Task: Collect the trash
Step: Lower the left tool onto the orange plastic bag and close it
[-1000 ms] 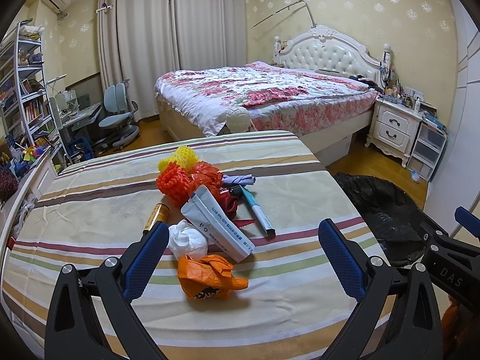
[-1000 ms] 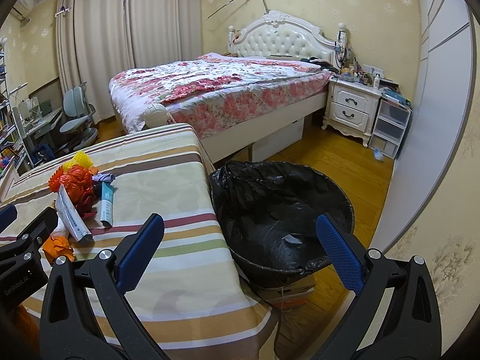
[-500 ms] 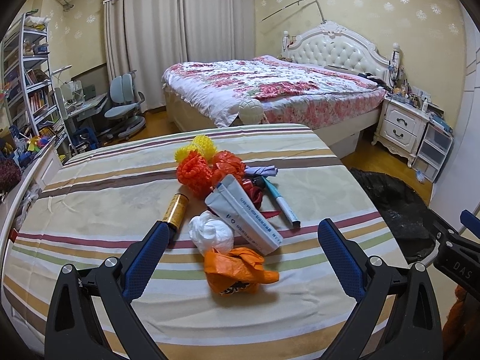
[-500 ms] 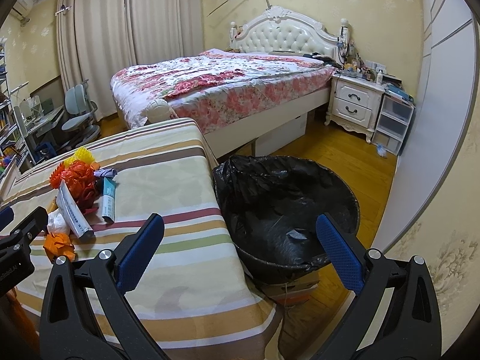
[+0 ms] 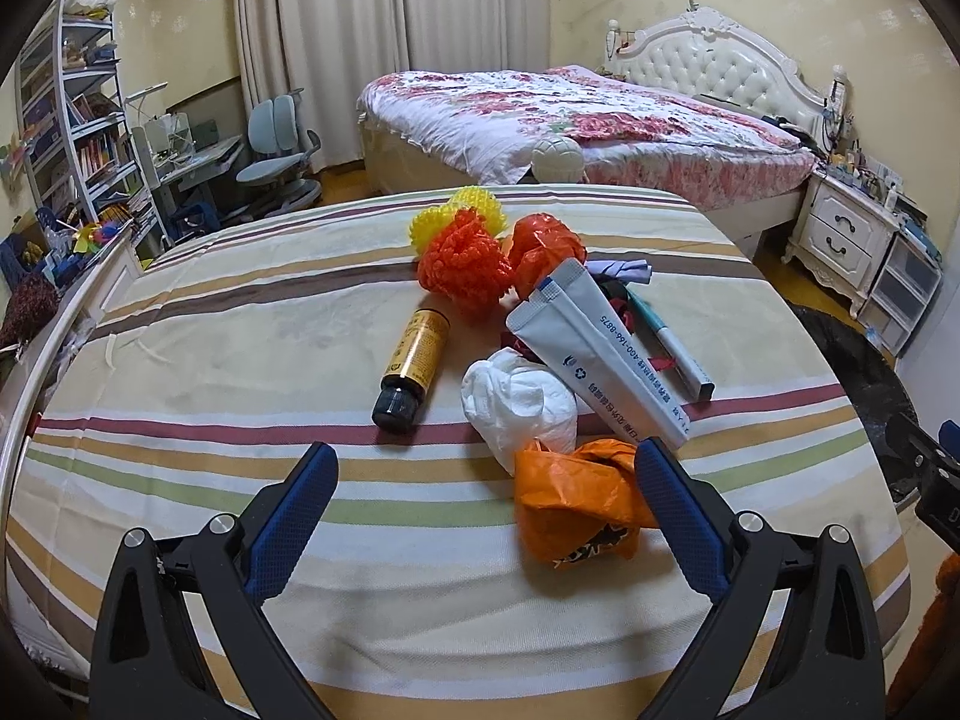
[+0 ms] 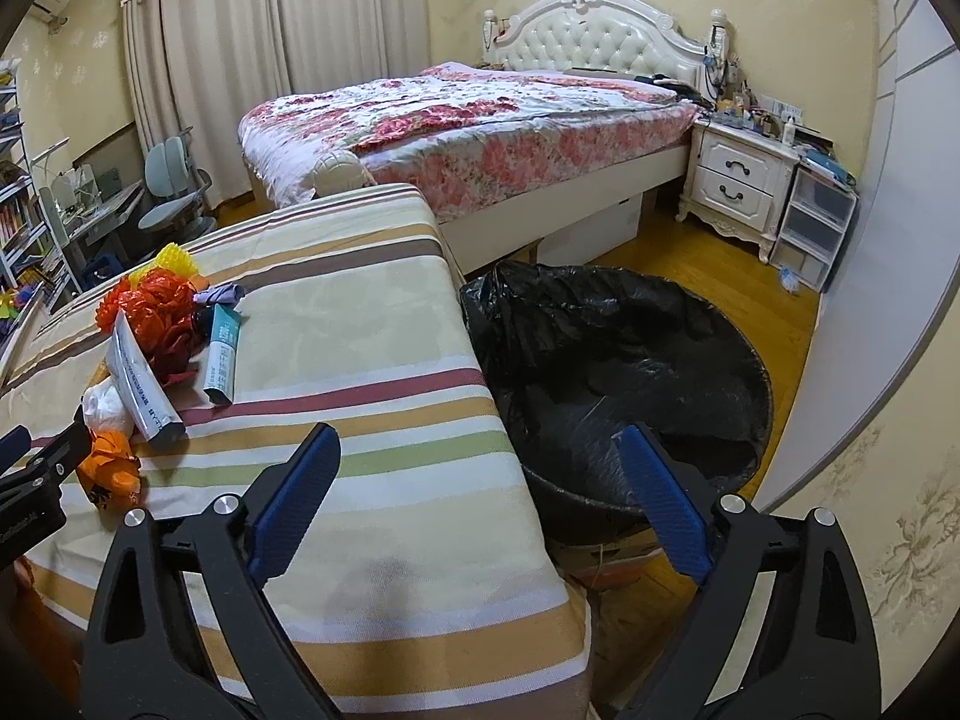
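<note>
A pile of trash lies on the striped table (image 5: 240, 330): an orange plastic bag (image 5: 576, 504), a white crumpled tissue (image 5: 516, 402), a grey tube (image 5: 600, 354), a gold bottle (image 5: 414, 369), a teal marker (image 5: 672, 348), orange (image 5: 465, 264) and yellow (image 5: 456, 210) mesh balls. My left gripper (image 5: 486, 516) is open just before the orange bag, whose right side lies by the right finger. My right gripper (image 6: 474, 492) is open and empty over the table's right edge, beside the black-lined trash bin (image 6: 630, 384).
A bed (image 5: 570, 114) stands behind the table, a white nightstand (image 6: 738, 186) at the right. A desk chair (image 5: 276, 144) and bookshelves (image 5: 78, 120) are at the left. The bin stands on the wooden floor to the right of the table.
My left gripper has moved forward and left toward the trash pile, so the orange bag now lies by its right finger. My right gripper has shifted slightly left and stays open.
</note>
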`<state>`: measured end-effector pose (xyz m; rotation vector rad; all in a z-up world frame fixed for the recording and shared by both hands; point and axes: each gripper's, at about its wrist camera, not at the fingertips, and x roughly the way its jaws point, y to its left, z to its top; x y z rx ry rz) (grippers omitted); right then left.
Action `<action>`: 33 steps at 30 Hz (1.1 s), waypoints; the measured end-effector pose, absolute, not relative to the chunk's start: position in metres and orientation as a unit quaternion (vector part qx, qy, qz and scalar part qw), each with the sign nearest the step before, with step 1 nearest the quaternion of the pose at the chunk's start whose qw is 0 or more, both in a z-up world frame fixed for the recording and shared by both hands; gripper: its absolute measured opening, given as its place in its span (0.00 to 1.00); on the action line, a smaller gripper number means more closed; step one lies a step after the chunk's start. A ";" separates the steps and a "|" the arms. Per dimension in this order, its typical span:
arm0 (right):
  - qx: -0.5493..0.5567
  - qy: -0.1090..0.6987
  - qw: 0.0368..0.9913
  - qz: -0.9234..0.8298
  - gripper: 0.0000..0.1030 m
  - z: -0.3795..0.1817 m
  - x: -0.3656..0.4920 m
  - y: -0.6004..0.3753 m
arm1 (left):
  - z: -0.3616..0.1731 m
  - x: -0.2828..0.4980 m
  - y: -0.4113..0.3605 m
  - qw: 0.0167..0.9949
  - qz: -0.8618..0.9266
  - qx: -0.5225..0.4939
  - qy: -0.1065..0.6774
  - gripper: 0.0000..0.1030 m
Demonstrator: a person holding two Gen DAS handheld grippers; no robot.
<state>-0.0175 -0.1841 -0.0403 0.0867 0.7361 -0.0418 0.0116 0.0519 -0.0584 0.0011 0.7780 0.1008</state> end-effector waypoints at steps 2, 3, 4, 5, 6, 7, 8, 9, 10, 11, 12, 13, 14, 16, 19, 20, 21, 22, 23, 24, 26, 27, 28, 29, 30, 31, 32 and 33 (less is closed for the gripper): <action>0.044 0.363 0.931 -0.020 0.89 -0.042 -0.015 -0.184 | -0.060 0.013 0.049 0.922 0.046 0.004 0.383 0.94; 0.044 0.363 0.930 -0.020 0.89 -0.042 -0.014 -0.184 | -0.061 0.014 0.047 0.921 0.041 0.005 0.388 0.94; 0.045 0.364 0.930 -0.021 0.89 -0.042 -0.014 -0.184 | -0.062 0.014 0.044 0.920 0.038 0.005 0.389 0.94; 0.045 0.364 0.930 -0.021 0.89 -0.043 -0.015 -0.185 | -0.062 0.013 0.043 0.920 0.035 0.005 0.390 0.94; 0.046 0.364 0.930 -0.022 0.89 -0.043 -0.015 -0.185 | -0.062 0.012 0.040 0.920 0.031 0.007 0.390 0.94; 0.047 0.365 0.930 -0.023 0.89 -0.043 -0.015 -0.186 | -0.061 0.012 0.038 0.921 0.029 0.010 0.388 0.94; 0.049 0.365 0.929 -0.023 0.89 -0.043 -0.016 -0.187 | -0.060 0.011 0.037 0.922 0.027 0.012 0.387 0.94; 0.049 0.365 0.929 -0.023 0.89 -0.043 -0.017 -0.187 | -0.059 0.009 0.035 0.923 0.023 0.015 0.385 0.94; 0.049 0.365 0.929 -0.024 0.89 -0.042 -0.016 -0.189 | -0.058 0.008 0.033 0.923 0.021 0.016 0.384 0.94; 0.049 0.366 0.929 -0.023 0.89 -0.041 -0.017 -0.190 | -0.057 0.006 0.031 0.924 0.018 0.019 0.383 0.94; 0.049 0.365 0.929 -0.023 0.89 -0.041 -0.017 -0.190 | -0.057 0.005 0.030 0.924 0.016 0.021 0.382 0.94; 0.049 0.365 0.929 -0.022 0.89 -0.041 -0.018 -0.190 | -0.057 0.005 0.030 0.924 0.015 0.024 0.382 0.94; 0.049 0.365 0.930 -0.022 0.89 -0.040 -0.018 -0.190 | -0.057 0.005 0.030 0.924 0.015 0.026 0.382 0.94; 0.048 0.364 0.930 -0.020 0.89 -0.039 -0.019 -0.189 | -0.059 0.007 0.031 0.923 0.018 0.028 0.384 0.93; 0.047 0.365 0.929 -0.019 0.89 -0.041 -0.020 -0.187 | -0.062 0.009 0.031 0.923 0.020 0.033 0.382 0.93; 0.047 0.367 0.929 -0.018 0.89 -0.041 -0.020 -0.186 | -0.062 0.009 0.031 0.923 0.019 0.034 0.382 0.93; 0.048 0.368 0.928 -0.017 0.89 -0.042 -0.019 -0.186 | -0.062 0.010 0.029 0.923 0.016 0.035 0.382 0.91; 0.048 0.369 0.928 -0.016 0.89 -0.043 -0.020 -0.184 | -0.062 0.009 0.028 0.923 0.013 0.036 0.382 0.85; 0.047 0.370 0.928 -0.015 0.89 -0.043 -0.019 -0.183 | -0.061 0.009 0.028 0.924 0.002 0.037 0.381 0.78; 0.045 0.370 0.928 -0.015 0.89 -0.043 -0.019 -0.182 | -0.062 0.010 0.027 0.922 -0.011 0.033 0.385 0.67; 0.042 0.371 0.928 -0.013 0.89 -0.044 -0.019 -0.179 | -0.064 0.012 0.028 0.918 -0.028 0.019 0.395 0.59; 0.041 0.371 0.928 -0.013 0.89 -0.045 -0.019 -0.178 | -0.065 0.013 0.030 0.916 -0.037 0.012 0.399 0.51; 0.040 0.372 0.927 -0.012 0.89 -0.045 -0.019 -0.177 | -0.065 0.012 0.031 0.915 -0.046 0.006 0.401 0.47; 0.040 0.372 0.927 -0.012 0.89 -0.045 -0.019 -0.177 | -0.065 0.012 0.032 0.915 -0.048 0.002 0.401 0.47; 0.038 0.372 0.927 -0.011 0.89 -0.045 -0.018 -0.175 | -0.064 0.010 0.034 0.915 -0.048 0.002 0.400 0.47; 0.038 0.372 0.927 -0.011 0.89 -0.045 -0.018 -0.175 | -0.064 0.008 0.034 0.916 -0.048 0.003 0.398 0.46; 0.037 0.373 0.927 -0.011 0.89 -0.045 -0.018 -0.174 | -0.062 0.007 0.036 0.917 -0.047 0.002 0.396 0.46; 0.036 0.373 0.927 -0.010 0.89 -0.045 -0.018 -0.172 | -0.060 0.005 0.038 0.918 -0.048 0.000 0.395 0.46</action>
